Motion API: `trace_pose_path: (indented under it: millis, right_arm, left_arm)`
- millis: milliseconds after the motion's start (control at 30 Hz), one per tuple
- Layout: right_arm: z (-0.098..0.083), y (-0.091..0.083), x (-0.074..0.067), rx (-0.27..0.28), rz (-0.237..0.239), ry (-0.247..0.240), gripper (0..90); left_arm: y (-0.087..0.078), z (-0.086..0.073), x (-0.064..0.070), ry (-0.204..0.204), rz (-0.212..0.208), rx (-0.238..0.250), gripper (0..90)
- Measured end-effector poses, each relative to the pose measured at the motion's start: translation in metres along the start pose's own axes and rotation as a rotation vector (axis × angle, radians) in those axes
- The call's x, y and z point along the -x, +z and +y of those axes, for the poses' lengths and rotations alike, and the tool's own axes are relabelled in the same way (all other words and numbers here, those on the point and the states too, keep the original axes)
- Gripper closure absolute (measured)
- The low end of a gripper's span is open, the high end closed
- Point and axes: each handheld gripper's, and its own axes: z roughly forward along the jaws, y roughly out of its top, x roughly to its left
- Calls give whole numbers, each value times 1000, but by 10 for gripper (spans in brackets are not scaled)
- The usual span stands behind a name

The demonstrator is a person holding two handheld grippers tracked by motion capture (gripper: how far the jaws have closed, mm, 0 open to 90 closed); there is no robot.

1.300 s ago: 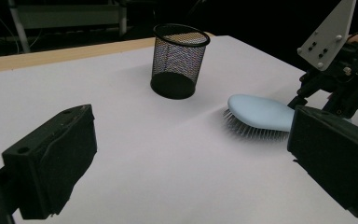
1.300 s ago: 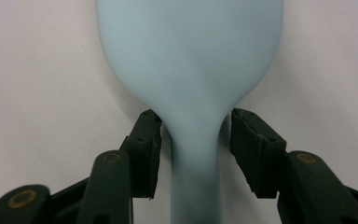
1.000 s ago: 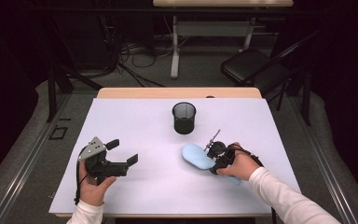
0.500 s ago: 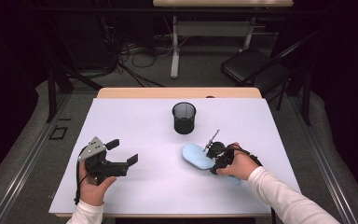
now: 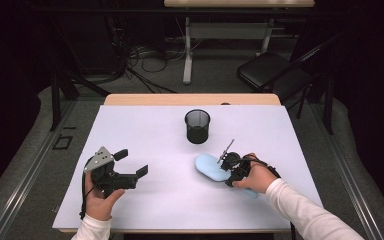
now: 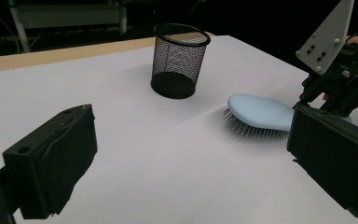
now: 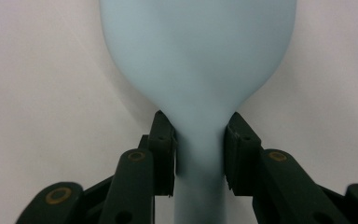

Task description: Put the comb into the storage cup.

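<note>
A light blue hairbrush (image 5: 209, 166) lies bristles down on the white table (image 5: 150, 130), right of centre. My right gripper (image 5: 226, 172) is shut on its narrow neck, where head meets handle. In the right gripper view the two jaws press the neck from both sides (image 7: 199, 140) and the brush head (image 7: 198, 56) spreads out ahead. My left gripper (image 5: 131, 162) hovers over the table's left front, open and holding nothing. In the left gripper view its wide-apart jaws (image 6: 191, 158) face the hairbrush (image 6: 261, 111) and the right gripper (image 6: 328, 84).
A black mesh pen cup (image 5: 197, 126) stands upright behind the brush near the table's middle, seen too in the left gripper view (image 6: 179, 60). A wooden strip (image 5: 190, 99) edges the far side. A black chair (image 5: 270, 70) and cables sit on the floor beyond.
</note>
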Motion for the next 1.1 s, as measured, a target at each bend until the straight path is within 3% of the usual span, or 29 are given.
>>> trace_pose_path:
  millis: [500, 1100]
  right_arm:
    - [-1, 0, -2, 1, -8, -13, 691]
    - [-4, -2, -1, 28, 4, 7, 696]
  left_arm:
    - [0, 0, 0, 0, 2, -2, 17]
    - [0, 0, 0, 0, 4, -1, 17]
